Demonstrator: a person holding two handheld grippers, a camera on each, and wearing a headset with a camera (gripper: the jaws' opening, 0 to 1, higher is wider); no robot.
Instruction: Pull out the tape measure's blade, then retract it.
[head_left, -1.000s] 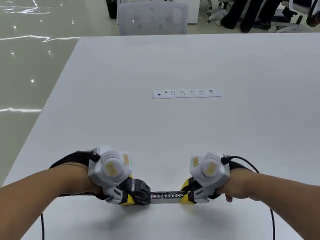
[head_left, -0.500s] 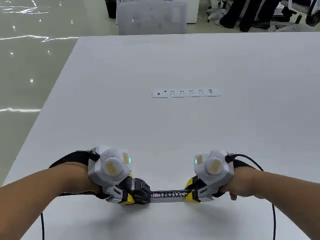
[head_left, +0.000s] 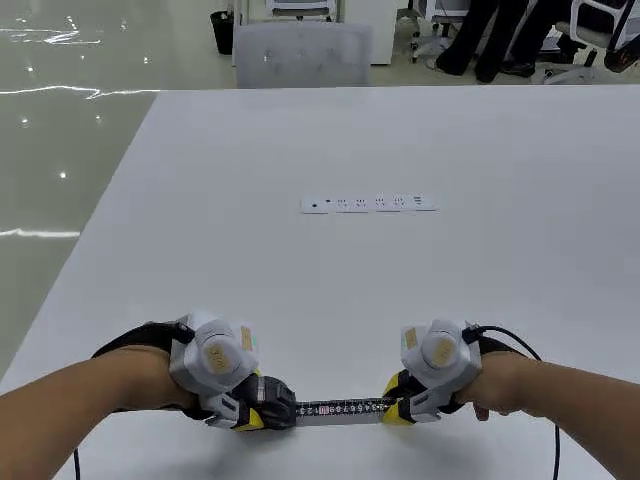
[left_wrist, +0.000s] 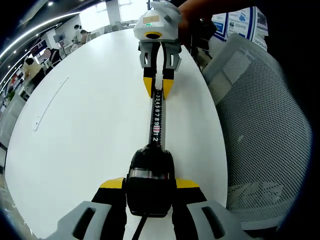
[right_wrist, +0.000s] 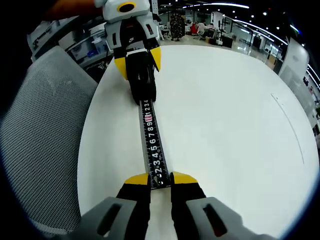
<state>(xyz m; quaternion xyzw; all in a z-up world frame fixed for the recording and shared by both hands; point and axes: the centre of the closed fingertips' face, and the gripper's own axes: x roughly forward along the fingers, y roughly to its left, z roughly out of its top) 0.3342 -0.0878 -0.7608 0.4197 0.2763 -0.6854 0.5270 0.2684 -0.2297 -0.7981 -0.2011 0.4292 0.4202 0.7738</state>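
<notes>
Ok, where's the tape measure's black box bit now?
In the head view the tape measure's black case is low near the table's front edge, clamped in the left hand-held gripper, its blade running right to the right hand-held gripper.

You get bright, even overhead light in the head view. The white matte tabletop (head_left: 250, 250) is close to blown out, with only faint soft shadows under the left gripper (head_left: 262, 408) and right gripper (head_left: 393, 405). Glare streaks lie on the glossy pale floor (head_left: 60, 120) at left. Focus is sharp: numbers on the white numbered tape blade (right_wrist: 151, 145) read clean in the right gripper view, and ceiling light strips (right_wrist: 225, 6) burn bright at its top. Both gripper views bend hard at the edges, where the grey mesh chair back (left_wrist: 255, 125) stretches. The black tape measure case (left_wrist: 151, 180) stays dark, little detail.
</notes>
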